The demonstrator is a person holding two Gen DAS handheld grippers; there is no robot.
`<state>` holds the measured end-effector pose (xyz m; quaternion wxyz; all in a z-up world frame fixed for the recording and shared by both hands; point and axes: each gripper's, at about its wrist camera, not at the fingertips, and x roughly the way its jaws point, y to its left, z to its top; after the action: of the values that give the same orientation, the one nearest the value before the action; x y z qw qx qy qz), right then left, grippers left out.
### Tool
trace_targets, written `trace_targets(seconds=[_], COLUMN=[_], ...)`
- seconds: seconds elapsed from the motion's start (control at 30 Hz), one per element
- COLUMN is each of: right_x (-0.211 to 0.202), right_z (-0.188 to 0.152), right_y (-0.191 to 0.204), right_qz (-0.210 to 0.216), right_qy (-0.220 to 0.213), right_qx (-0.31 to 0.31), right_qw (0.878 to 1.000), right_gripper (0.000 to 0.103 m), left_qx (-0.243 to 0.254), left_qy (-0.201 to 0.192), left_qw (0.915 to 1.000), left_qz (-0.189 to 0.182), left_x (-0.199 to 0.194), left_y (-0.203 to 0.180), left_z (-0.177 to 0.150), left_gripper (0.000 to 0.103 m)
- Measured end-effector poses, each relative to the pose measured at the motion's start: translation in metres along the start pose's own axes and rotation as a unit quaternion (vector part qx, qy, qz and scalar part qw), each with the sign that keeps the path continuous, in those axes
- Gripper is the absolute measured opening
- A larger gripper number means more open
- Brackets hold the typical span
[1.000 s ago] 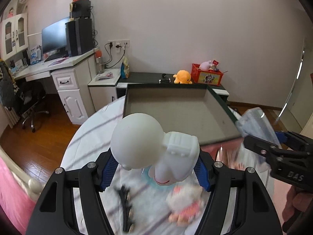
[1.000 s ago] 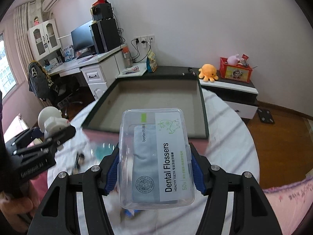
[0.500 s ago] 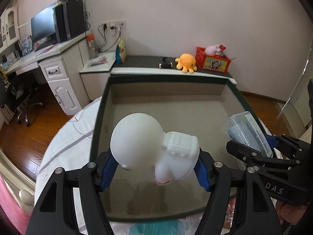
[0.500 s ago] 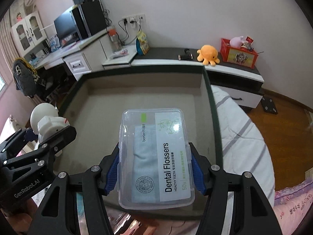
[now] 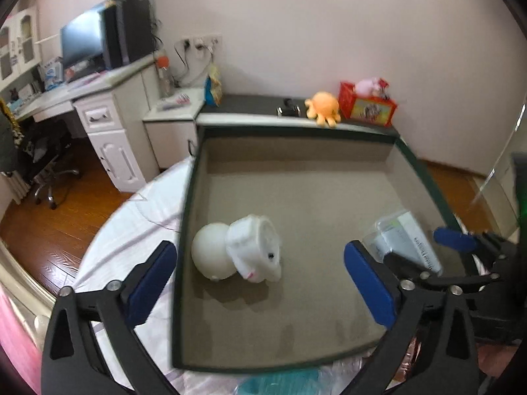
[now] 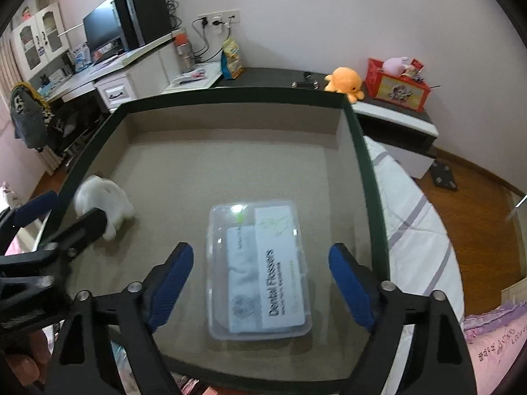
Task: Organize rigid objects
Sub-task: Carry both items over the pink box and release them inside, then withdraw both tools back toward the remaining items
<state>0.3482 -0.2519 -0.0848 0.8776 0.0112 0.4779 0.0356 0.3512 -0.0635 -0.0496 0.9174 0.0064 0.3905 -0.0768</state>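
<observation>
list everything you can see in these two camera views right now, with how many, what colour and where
Storage tray: one, dark green rim, beige inside, on the table.
White figurine: one, white, lying in the tray's left part.
Dental flossers box: one, clear plastic, lying in the tray's right part.
Tablecloth: one, white with grey stripes, under the tray.
Octopus plush: one, orange, on the dark cabinet behind.
Red box: one, beside the plush.
Monitor: one, black, on the white desk.
Left tool: one, black with blue pads, open above the figurine.
Right tool: one, same colours, open above the box.

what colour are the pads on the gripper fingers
Blue pads on black frames, on both grippers; clearest in the right wrist view.
</observation>
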Motion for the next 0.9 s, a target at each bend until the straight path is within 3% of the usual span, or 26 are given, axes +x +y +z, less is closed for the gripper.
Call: trace_targets(seconds=[0.07, 0.17, 0.37, 0.67, 0.9], right_x=[-0.009, -0.026, -0.082, -0.162, -0.205], right_z=[-0.001, -0.004, -0.021, -0.076, -0.122], right_y=[0.003, 0.004, 0.009, 0.017, 0.022], right_qz=[0.013, 0.009, 0.019, 0.033, 0.013], right_qy=[-0.012, -0.032, -0.079, -0.143, -0.175], right_qx=[-0.001, 0.007, 0.027, 0.051, 0.046], right_qw=[1.000, 0.999, 0.996, 0.988, 0.983], right_gripper=[0.103, 0.103, 0.103, 0.103, 0.103], left_qx=[-0.001, -0.012, -0.026, -0.029, -0.043], left_qy=[-0.021, -0.053, -0.093, -0.108, -0.097], left_qw=[0.9997, 0.9985, 0.9952, 0.9932, 0.9941], left_qz=[0.011, 0.001, 0.015, 0.033, 0.025], left_x=[-0.020, -0.053, -0.109, -0.166, -0.188], left_y=[0.003, 0.011, 0.025, 0.026, 0.021], left_z=[0.000, -0.002, -0.021, -0.073, -0.109], left_gripper=[0.103, 0.103, 0.103, 0.103, 0.103])
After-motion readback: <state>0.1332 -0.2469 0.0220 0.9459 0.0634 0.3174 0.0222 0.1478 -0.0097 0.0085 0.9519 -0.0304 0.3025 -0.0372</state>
